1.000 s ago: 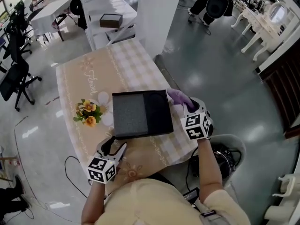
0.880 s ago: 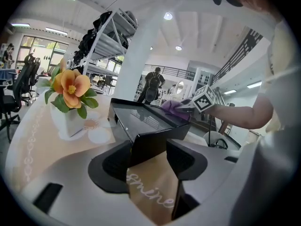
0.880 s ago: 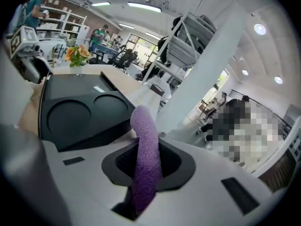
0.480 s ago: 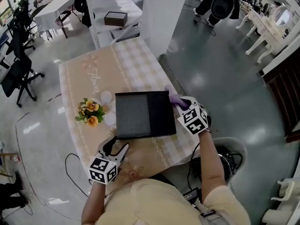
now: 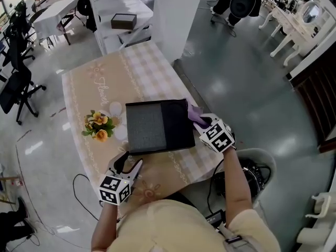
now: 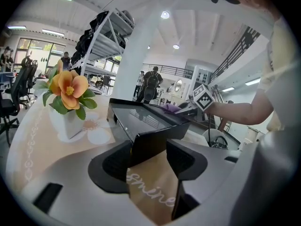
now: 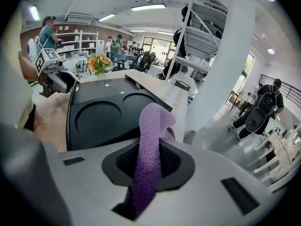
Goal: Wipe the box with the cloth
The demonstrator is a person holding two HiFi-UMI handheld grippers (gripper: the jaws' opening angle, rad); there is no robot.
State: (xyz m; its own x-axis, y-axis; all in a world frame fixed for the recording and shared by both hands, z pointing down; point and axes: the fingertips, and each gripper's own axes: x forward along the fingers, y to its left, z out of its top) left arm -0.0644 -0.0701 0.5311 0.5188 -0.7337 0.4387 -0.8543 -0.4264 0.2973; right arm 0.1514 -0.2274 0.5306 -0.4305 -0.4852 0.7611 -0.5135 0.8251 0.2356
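One black box (image 5: 157, 126) lies flat in the middle of the desk (image 5: 105, 83). One purple cloth (image 5: 193, 112) is at the box's far right corner, clenched in the right claw (image 5: 202, 124), with its free end over the box's edge. The left claw (image 5: 129, 163) is released, jaws apart, with the box's near left corner just ahead of its tips. Left of the box stands one white vase (image 6: 70, 124) holding orange and yellow flowers (image 5: 98, 125).
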